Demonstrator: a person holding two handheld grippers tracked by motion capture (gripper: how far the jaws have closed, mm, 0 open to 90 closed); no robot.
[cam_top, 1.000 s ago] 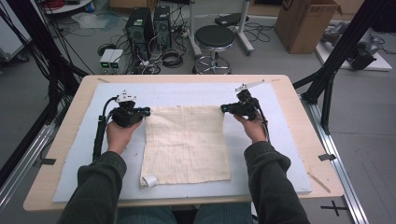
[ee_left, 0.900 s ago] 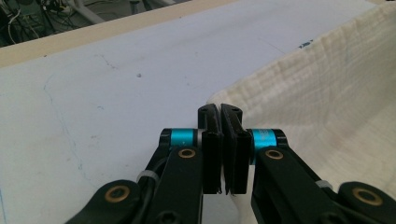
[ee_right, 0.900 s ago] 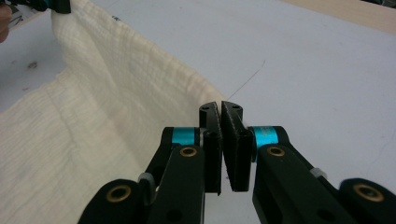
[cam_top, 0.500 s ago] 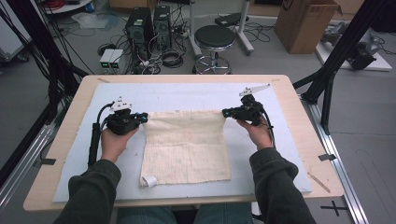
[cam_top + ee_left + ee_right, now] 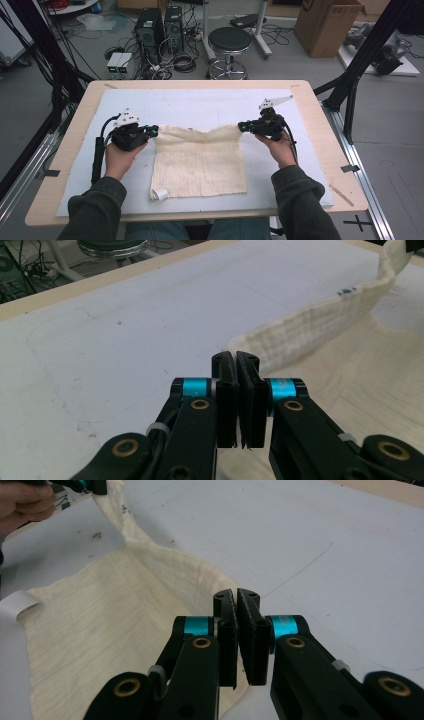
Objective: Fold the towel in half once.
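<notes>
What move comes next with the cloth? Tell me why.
Probably bring both far corners toward the near edge to fold the cloth in half. The left claw and right claw are each shut on a far corner, the far edge is raised, and the near half lies flat.

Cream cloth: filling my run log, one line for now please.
cream woven cloth | far corners pinched, lifted | left gripper shut | right gripper shut

readable text: none | cloth (image 5: 199,160) white tag (image 5: 160,193): blank | blue mark on cloth hem: too small to read
</notes>
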